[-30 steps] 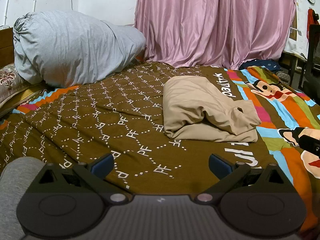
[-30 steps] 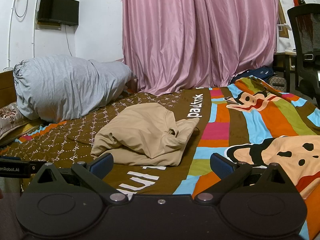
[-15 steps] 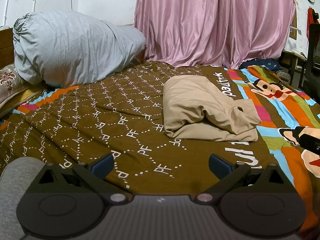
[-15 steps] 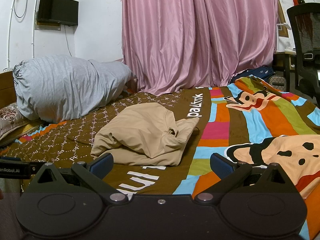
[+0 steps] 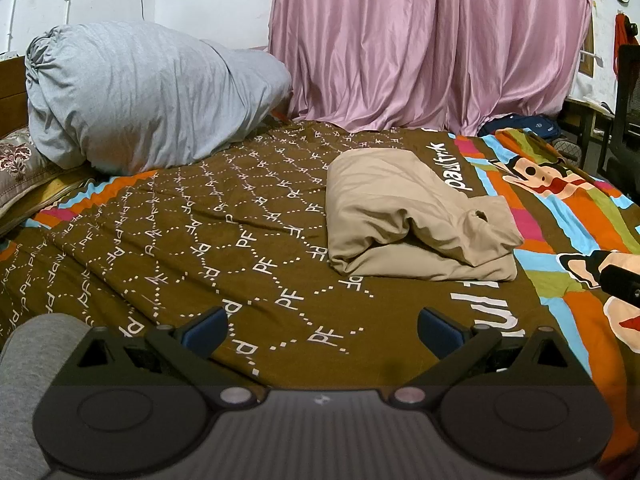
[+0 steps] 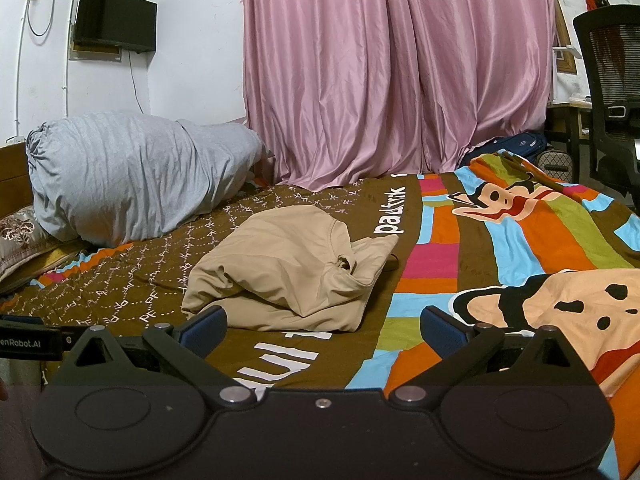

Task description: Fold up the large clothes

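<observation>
While spread, tongs (image 5: 322, 330) face shirt (image 5: 416, 216).

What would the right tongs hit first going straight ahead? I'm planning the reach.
Probably the folded beige garment on the patterned bedspread, just ahead of the open right tongs; depth is unclear.

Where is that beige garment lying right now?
The beige garment lies folded mid-bed on the brown patterned bedspread, ahead of both open tools, right of the grey bundle.
</observation>
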A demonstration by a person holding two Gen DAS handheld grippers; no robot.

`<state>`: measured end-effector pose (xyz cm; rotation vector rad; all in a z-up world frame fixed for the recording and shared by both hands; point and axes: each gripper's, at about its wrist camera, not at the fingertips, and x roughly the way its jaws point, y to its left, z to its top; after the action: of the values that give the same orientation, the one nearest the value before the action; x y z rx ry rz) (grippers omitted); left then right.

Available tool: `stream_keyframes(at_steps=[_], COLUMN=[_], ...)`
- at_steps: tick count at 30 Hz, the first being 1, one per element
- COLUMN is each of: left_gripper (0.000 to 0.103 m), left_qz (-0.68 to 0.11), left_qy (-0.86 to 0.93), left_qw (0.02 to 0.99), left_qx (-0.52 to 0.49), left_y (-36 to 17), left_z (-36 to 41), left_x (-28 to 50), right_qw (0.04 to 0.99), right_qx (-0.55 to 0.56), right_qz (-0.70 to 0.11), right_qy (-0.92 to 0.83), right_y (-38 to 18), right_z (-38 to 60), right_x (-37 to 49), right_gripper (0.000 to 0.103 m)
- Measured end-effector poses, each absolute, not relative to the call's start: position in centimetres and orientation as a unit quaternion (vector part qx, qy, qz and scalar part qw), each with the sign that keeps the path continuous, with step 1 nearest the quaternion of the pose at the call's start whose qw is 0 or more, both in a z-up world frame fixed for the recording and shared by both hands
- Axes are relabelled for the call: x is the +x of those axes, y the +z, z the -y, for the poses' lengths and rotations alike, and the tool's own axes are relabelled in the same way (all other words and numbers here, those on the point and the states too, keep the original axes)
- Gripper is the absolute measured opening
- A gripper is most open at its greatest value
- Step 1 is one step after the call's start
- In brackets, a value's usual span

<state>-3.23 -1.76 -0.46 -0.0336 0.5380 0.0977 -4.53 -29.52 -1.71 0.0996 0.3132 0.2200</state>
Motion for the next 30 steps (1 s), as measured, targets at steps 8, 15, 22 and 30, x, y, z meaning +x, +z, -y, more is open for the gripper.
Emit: stream_keyframes(at_steps=[8, 15, 22, 30], left_gripper=[0.103, 0.103, 0.103, 0.103], left_qz=[-0.266, -0.266, -0.266, -0.266], left_qy=[0.048, 0.048, 0.048, 0.048], left_qw=[0.963, 0.963, 0.963, 0.963], left_qx=[-0.016, -0.015, -0.014, -0.014], left_y=[-0.36, -0.32, -0.31, -0.22], left_z=[1.84, 1.81, 1.77, 1.81], left_x=[-3.11, -3.08, -3.07, -2.99], right_qw=[0.980, 0.981, 0.980, 0.980], right_qx=[0.050, 0.050, 0.050, 0.051], right_qz=[-0.156, -0.156, -0.156, -0.156], right_qy=[0.109, 0.109, 0.109, 0.109], right_y=[-1.70, -1.69, -1.69, -1.77], right_z=[29.52, 29.55, 29.57, 29.53], right_x=[-4.51, -4.51, -4.49, -4.48], right_gripper=[0.102, 0.102, 0.102, 0.102])
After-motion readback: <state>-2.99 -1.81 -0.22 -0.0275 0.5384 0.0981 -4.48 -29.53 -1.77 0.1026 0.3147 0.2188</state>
